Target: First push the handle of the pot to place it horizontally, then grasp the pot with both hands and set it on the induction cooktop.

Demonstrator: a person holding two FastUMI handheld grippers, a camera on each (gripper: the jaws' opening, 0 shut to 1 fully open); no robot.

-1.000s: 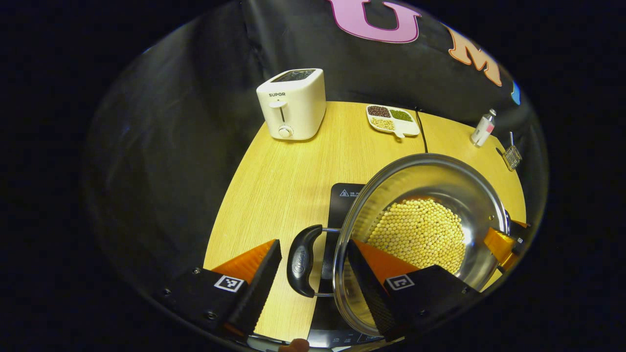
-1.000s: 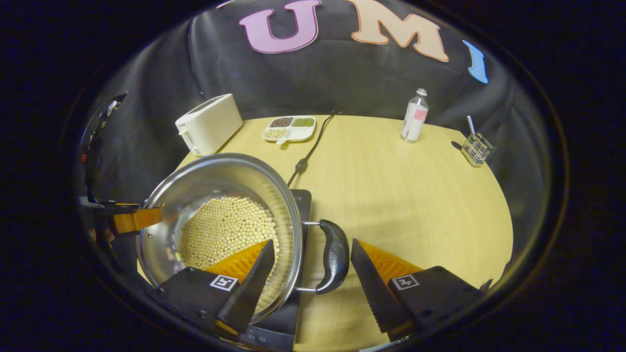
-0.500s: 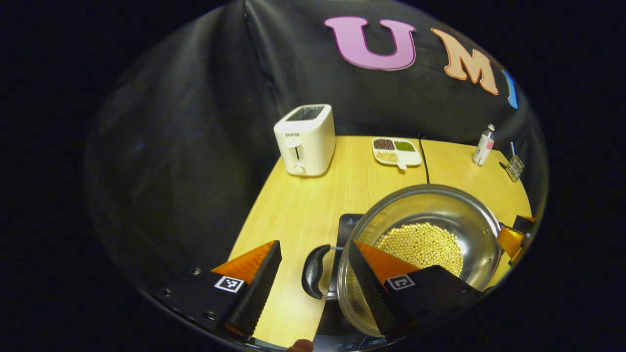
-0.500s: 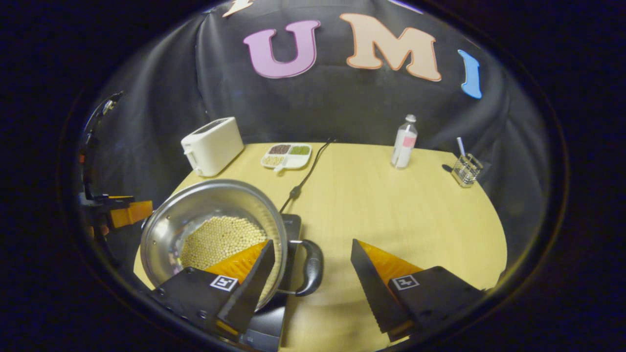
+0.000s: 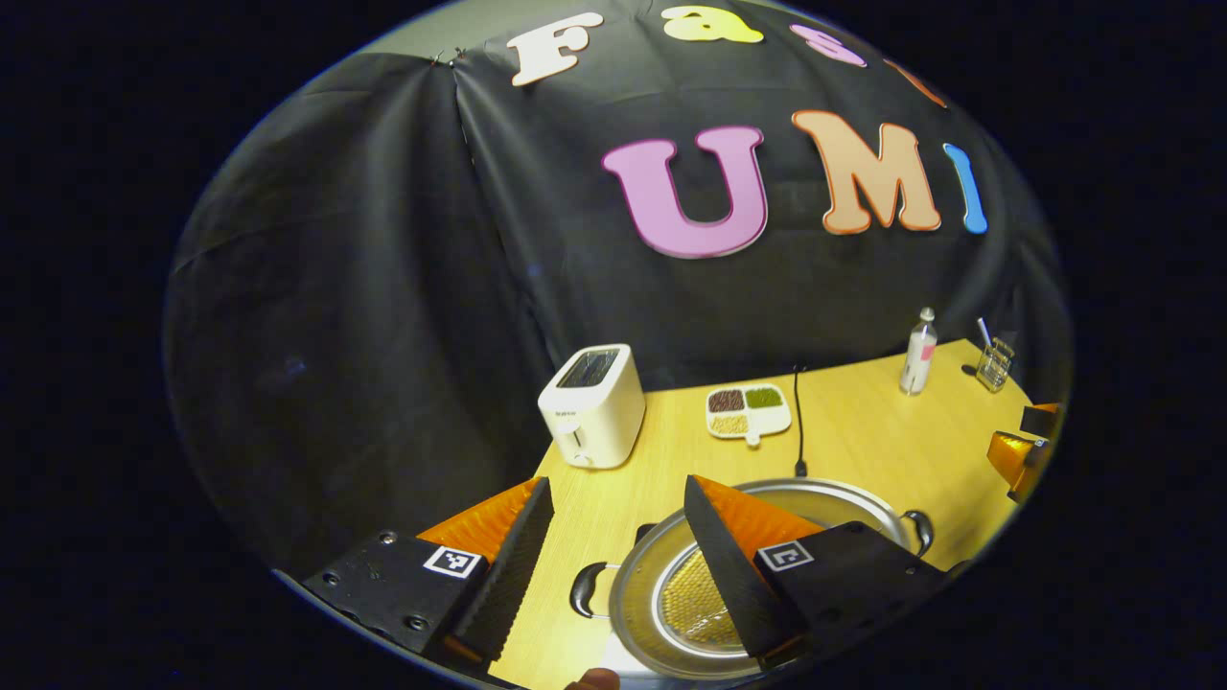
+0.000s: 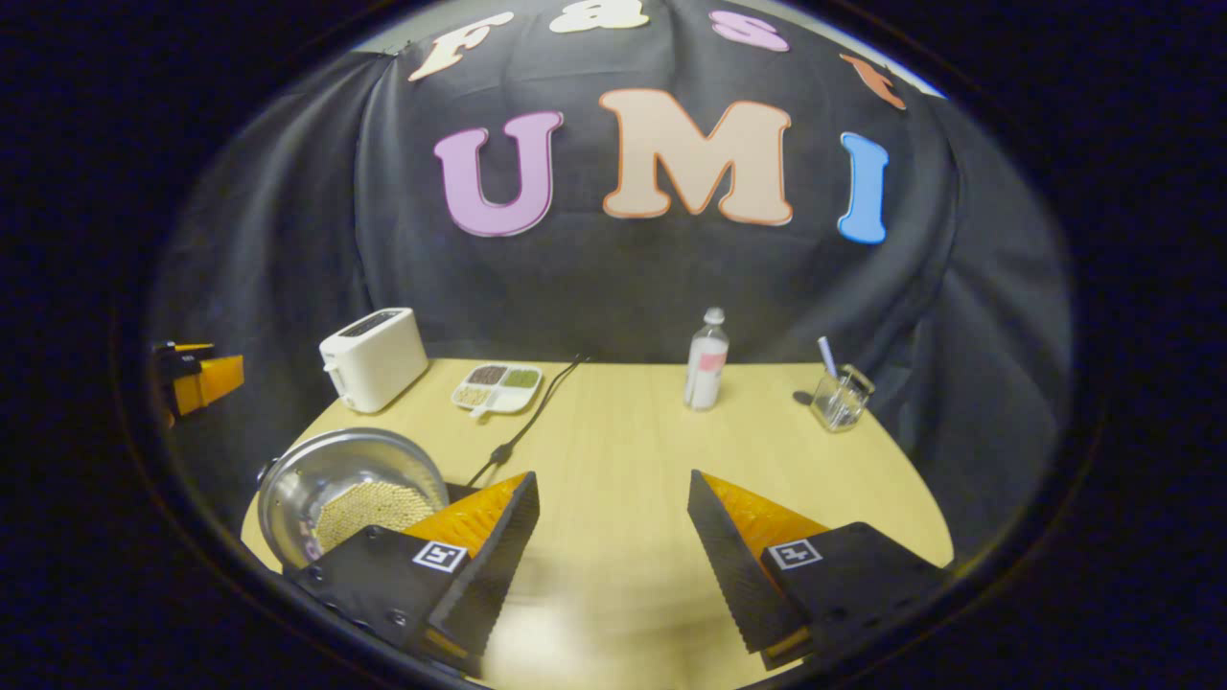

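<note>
A steel pot (image 5: 637, 599) with yellow beans (image 5: 685, 599) in it sits on the black induction cooktop (image 5: 642, 530), its two black handles (image 5: 582, 589) out to the left and right. My left gripper (image 5: 618, 484) hangs open above the pot, apart from it, with nothing held. In the right gripper view the pot (image 6: 316, 474) lies low at the left, with a corner of the cooktop (image 6: 458, 494) beside it. My right gripper (image 6: 612, 477) is open over bare table to the pot's right. Each gripper also appears at the other view's edge: the right gripper (image 5: 1021, 450) and the left gripper (image 6: 196, 379).
On the wooden table (image 6: 767, 460) at the back stand a white toaster (image 6: 374, 356), a divided dish of beans (image 6: 497, 386), a bottle (image 6: 706, 372) and a small holder (image 6: 837, 398). A black power cable (image 6: 522, 426) runs from the cooktop toward the wall.
Both grippers have risen and drawn back from the pot's handles, staying open. The pot has stayed on the cooktop.
</note>
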